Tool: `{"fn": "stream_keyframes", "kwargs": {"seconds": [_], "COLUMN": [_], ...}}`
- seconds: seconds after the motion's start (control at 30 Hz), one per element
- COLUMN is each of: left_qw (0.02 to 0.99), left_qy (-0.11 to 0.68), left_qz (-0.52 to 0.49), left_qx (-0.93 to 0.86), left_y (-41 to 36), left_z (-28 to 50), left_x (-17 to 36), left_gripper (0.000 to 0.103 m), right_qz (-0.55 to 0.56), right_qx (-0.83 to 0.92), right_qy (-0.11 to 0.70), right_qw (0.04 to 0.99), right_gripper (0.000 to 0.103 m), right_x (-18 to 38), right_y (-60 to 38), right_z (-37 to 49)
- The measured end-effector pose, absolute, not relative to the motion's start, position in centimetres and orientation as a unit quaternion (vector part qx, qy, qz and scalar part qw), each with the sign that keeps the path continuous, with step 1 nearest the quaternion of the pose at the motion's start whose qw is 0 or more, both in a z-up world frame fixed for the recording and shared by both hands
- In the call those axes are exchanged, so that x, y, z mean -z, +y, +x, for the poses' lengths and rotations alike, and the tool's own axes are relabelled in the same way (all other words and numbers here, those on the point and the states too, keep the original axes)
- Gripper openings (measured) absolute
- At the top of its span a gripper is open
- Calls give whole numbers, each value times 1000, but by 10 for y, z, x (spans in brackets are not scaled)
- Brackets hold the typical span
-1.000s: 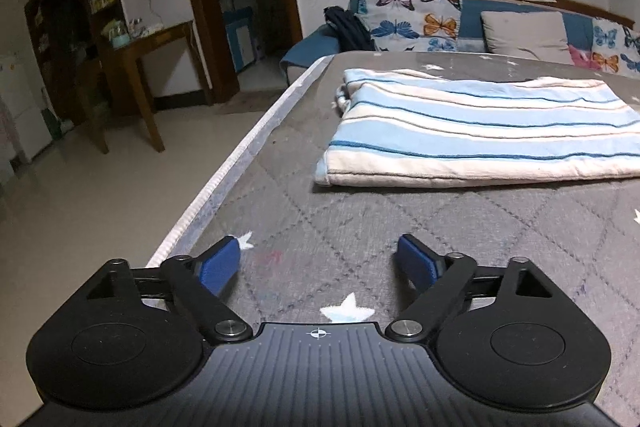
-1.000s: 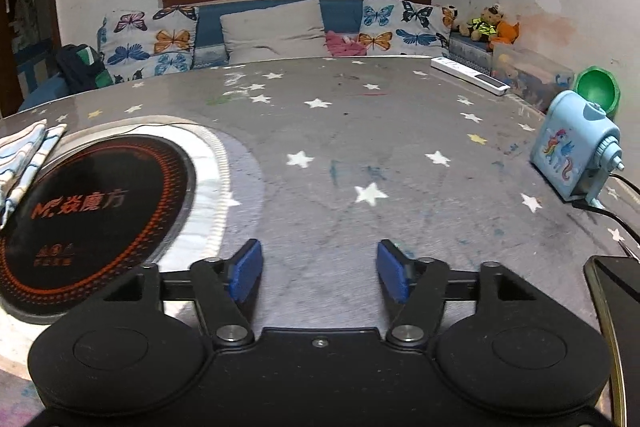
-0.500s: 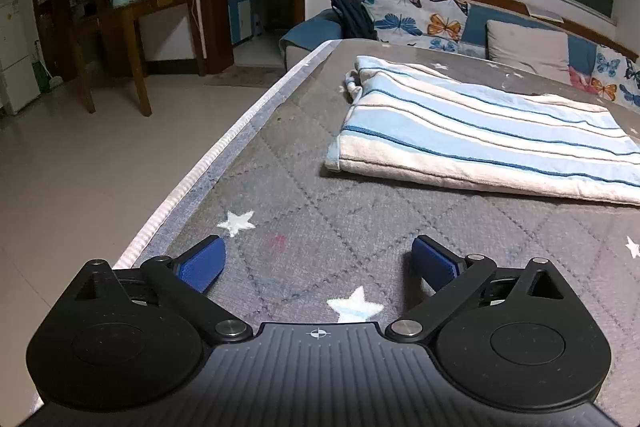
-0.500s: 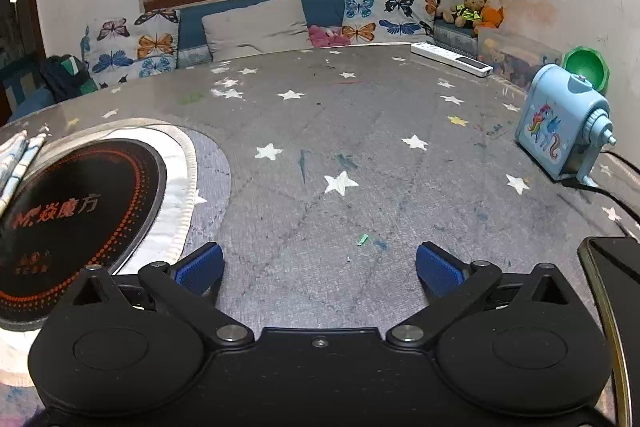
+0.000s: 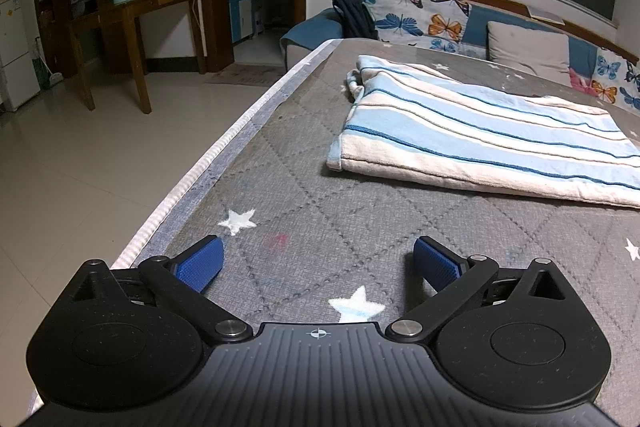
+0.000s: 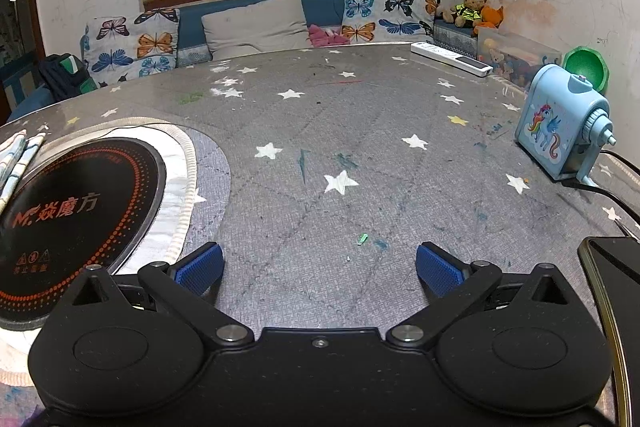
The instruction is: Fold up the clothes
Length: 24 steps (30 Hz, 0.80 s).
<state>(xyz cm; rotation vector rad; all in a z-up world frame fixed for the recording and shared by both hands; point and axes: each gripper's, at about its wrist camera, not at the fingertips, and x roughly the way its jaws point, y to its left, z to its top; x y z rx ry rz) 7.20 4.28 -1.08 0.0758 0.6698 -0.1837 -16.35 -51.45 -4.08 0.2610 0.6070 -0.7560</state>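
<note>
While both tools sit low over the grey star-patterned surface [image 5: 360, 187], neither one holds anything. The left claw [image 5: 318, 261] stands wide, its blue pads [image 5: 200, 263] well apart with bare quilted cover and a white star [image 5: 356, 303] between them. It lies near the left edge of the surface, beside the pale piping that borders it.

The striped garment [image 5: 480, 135], banded in light blue, cream and dark blue lines, lies folded flat ahead of the left claw and to its right, well apart from the fingertips. Its near edge runs straight; a bunched end shows at the far left corner. In the right wrist view only a narrow edge of the same striped garment [image 6: 16, 159] shows, at the far left, just beside a black round cooktop [image 6: 76, 211] with orange markings set into the surface.

The right claw [image 6: 320, 265] likewise stands wide and empty, pads [image 6: 440, 269] splayed over stained grey cover. To its right stand a blue pencil sharpener [image 6: 560, 119] with a unicorn picture, a black cable [image 6: 608, 195] and the dark corner of a flat device [image 6: 612, 267]. A white power strip [image 6: 452, 59] lies at the far right rim.

Butterfly cushions [image 6: 136, 43] and a grey pillow [image 6: 256, 23] line the bench behind the surface. A wooden side table [image 5: 132, 15] stands on the tiled floor [image 5: 80, 167] to the left.
</note>
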Motion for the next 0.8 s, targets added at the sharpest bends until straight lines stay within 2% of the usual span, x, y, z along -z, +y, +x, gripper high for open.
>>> {"fn": "stream_keyframes", "kwargs": {"seconds": [0.8], "left_qw": [940], "left_qy": [328], "left_qz": [37], "left_qx": [89], "left_y": [42], "left_z": [71], "left_x": [12], "left_gripper": [102], "right_qz": [129], "right_qx": [368], "right_qy": [294], "right_qw": [873], "right_gripper": [103], "right_x": [53], "right_y": [-503], "right_z": [-165]}}
